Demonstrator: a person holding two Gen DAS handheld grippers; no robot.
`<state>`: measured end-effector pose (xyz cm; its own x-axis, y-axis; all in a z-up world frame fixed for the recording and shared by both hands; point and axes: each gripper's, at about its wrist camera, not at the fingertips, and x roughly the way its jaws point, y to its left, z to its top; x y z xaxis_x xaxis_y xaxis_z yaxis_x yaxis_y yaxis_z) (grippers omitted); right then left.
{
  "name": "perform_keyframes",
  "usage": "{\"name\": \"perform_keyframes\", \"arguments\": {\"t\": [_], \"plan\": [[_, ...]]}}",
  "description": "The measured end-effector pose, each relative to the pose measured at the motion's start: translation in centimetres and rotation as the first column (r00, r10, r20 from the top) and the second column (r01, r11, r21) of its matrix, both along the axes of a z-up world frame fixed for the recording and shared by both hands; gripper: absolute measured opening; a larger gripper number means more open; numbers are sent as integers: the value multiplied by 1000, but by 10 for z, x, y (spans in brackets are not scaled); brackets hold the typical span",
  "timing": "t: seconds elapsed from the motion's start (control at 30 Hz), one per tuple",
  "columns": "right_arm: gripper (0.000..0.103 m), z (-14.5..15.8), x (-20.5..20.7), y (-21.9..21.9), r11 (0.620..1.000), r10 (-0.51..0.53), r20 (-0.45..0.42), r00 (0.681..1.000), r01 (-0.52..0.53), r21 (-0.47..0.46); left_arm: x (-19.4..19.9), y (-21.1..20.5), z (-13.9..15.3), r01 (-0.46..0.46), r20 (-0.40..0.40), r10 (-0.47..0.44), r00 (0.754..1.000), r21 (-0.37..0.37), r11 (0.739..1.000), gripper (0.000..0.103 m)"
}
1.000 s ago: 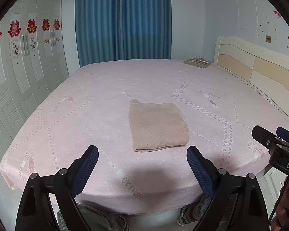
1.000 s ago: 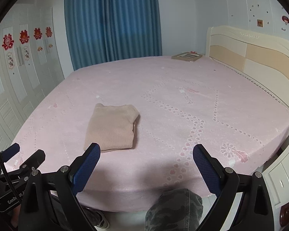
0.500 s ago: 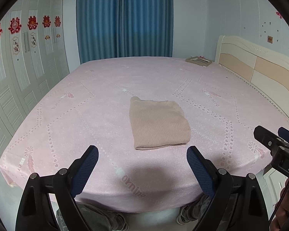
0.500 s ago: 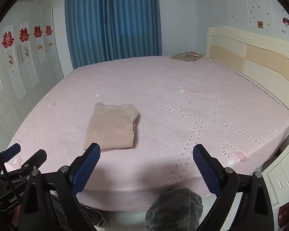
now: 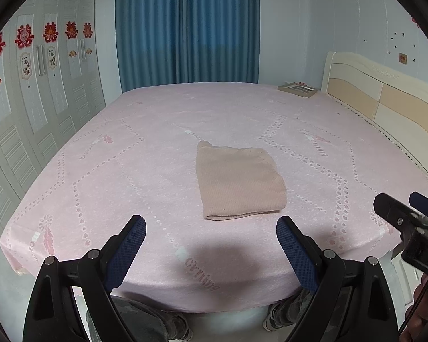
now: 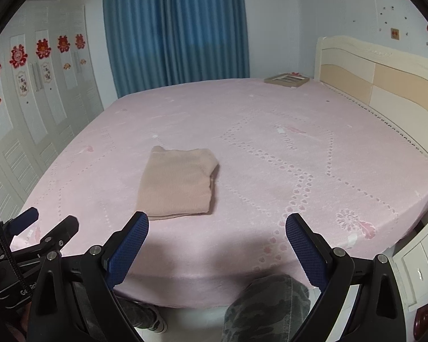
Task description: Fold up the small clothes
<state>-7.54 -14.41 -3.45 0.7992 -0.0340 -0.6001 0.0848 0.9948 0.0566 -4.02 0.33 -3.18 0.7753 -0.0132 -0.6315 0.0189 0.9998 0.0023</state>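
A beige knitted garment (image 5: 238, 182) lies folded into a neat rectangle on the pink bedspread (image 5: 128, 156), near the bed's front edge. It also shows in the right wrist view (image 6: 178, 183). My left gripper (image 5: 211, 246) is open and empty, held back over the front edge, short of the garment. My right gripper (image 6: 216, 242) is open and empty too, to the right of the garment and clear of it. The right gripper also shows at the right edge of the left wrist view (image 5: 405, 211), and the left gripper at the left edge of the right wrist view (image 6: 47, 225).
A flat picture frame (image 5: 298, 88) lies at the bed's far right corner by the cream headboard (image 5: 385, 105). White wardrobe doors (image 5: 28, 99) line the left, blue curtains (image 5: 185, 28) the back. A white bedside cabinet (image 6: 419, 268) stands at the right. The person's legs (image 6: 268, 307) are below the bed edge.
Both grippers have tilted or drawn back a little, so the bed and garment sit slightly lower in view. The garment has not moved and both grippers stay open.
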Motion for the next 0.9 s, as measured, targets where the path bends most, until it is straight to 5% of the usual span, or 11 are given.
{"name": "perform_keyframes", "arguments": {"t": [0.9], "plan": [[96,3,-5,21,999,54,-21,998,-54,-2,-7,7,7,-14,1,14,1000,16,1000,93]]}}
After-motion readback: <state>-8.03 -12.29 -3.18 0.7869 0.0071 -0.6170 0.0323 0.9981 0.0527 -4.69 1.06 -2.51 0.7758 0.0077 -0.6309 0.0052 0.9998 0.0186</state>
